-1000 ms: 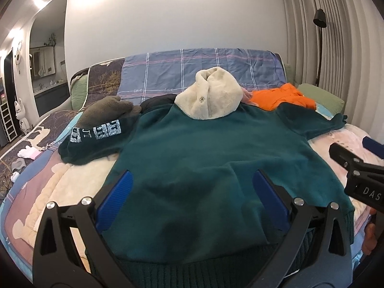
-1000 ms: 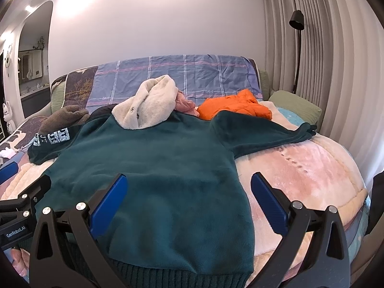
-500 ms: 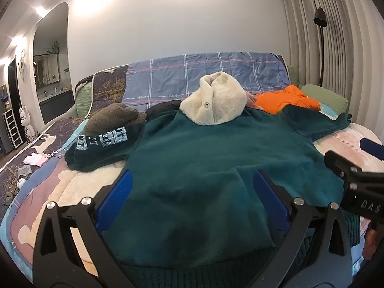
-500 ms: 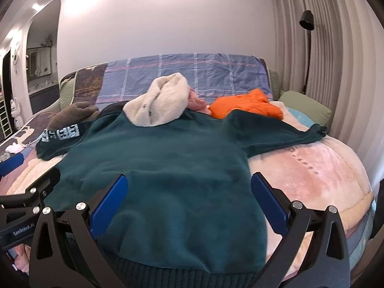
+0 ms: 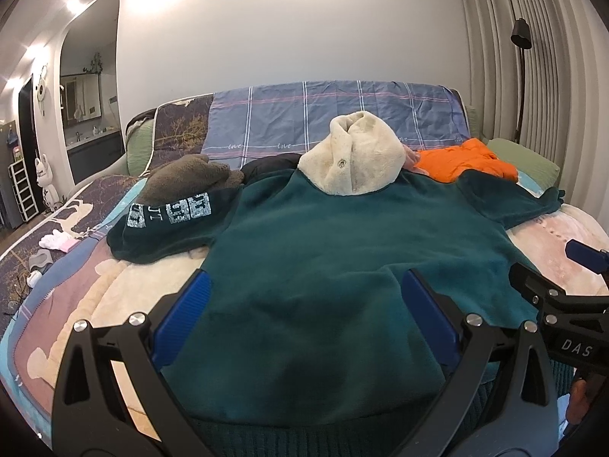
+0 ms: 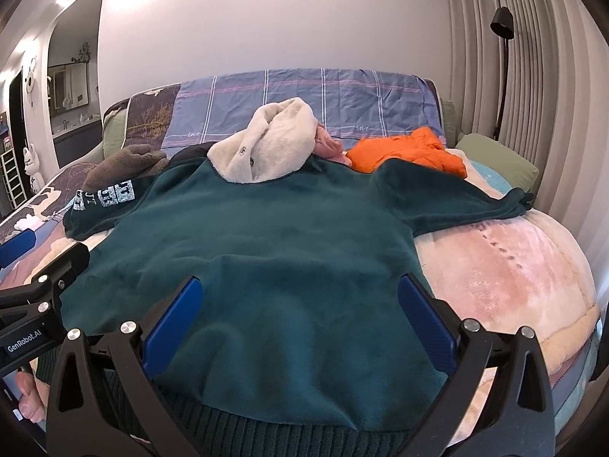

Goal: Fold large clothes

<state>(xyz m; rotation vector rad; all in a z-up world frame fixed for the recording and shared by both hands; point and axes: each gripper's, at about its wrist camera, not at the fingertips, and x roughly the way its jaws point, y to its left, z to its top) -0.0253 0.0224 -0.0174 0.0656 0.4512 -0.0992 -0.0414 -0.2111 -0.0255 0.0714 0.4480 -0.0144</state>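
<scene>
- Bedroom scene: a bed (image 5: 114, 289) with a cream and pink blanket runs up to a blue plaid sheet (image 5: 327, 114) draped over the headboard, as in the earlier frames.
- Far left on the bed lie small pink and white socks (image 5: 57, 240), then a brown fleece garment (image 5: 186, 181).
- Just beside it, the left sleeve (image 5: 167, 217) of the dark green sweater (image 5: 335, 266) is folded back, showing white block print.
- The sweater lies spread flat across the bed, unmoved from a second ago; its ribbed hem sits nearest the cameras.
- A cream fleece garment (image 5: 354, 163) rests on the sweater's collar.
- The left gripper (image 5: 304, 316) hovers over the lower body of the sweater, jaws spread wide and empty; both views now sit slightly higher than before.
- The right gripper (image 6: 298, 314) likewise hangs open over the hem, holding nothing.
- Right of the collar lies an orange jacket (image 6: 409, 152); the right sleeve (image 6: 464, 202) stretches outward.
- A black floor lamp (image 6: 502, 30) stands by the curtain.
</scene>
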